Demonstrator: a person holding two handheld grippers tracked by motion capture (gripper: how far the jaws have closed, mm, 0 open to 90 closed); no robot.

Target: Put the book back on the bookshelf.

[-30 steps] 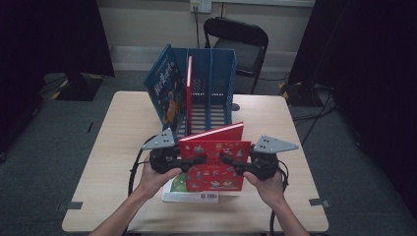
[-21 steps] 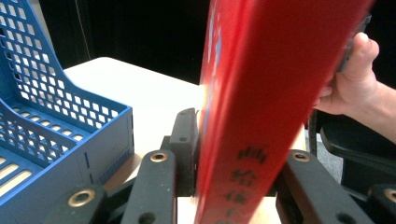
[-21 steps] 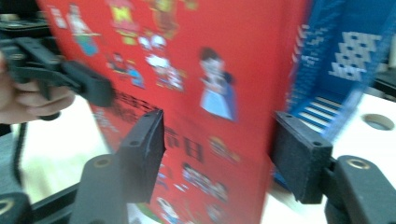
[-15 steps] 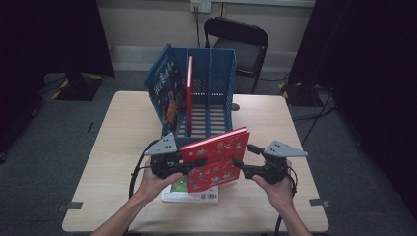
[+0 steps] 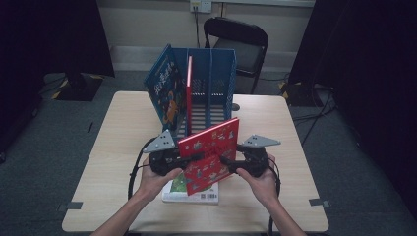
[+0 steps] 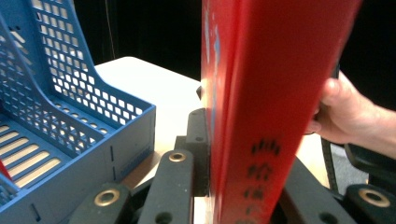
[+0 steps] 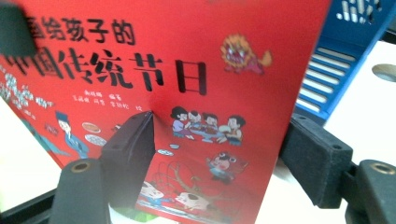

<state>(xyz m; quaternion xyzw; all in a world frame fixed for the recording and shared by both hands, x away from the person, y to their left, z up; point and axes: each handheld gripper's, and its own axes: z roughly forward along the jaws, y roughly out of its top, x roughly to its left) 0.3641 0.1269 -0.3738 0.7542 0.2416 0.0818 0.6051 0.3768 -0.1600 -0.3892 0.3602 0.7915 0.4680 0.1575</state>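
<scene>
A: Where is the red picture book [image 5: 210, 155] right now?

B: Lifted off the table [image 5: 123, 123], held tilted between the two grippers, just in front of the blue file rack [image 5: 216, 78]. Its top edge rises toward the person's right, and the cover faces back toward the person.

A: Who has hold of it?

B: The left gripper [image 5: 192, 158] is clamped on the book's left edge; in the left gripper view the jaws sit narrow on either side of the book [image 6: 261, 93], edge-on. The right gripper [image 5: 225, 161] has one jaw lying over the cover and the other off past the book's edge. Its jaws stand fairly wide apart, and I can't tell whether they actually pinch it.

A: So what does the coming move turn on?

B: My guess is the book's plane against the rack's slots. The slots run away from the person, while the cover lies nearly square across them, so the book would need turning to stand edge-on. Both grippers are about equally near the rack.

A: And what's in the rack?

B: A blue picture book [image 5: 166, 91] leans in the leftmost slot, a thin red book [image 5: 189, 88] stands upright next to it, and the slots to the right look free. Another book [image 5: 194, 192] lies flat on the table beneath the lifted one.
</scene>
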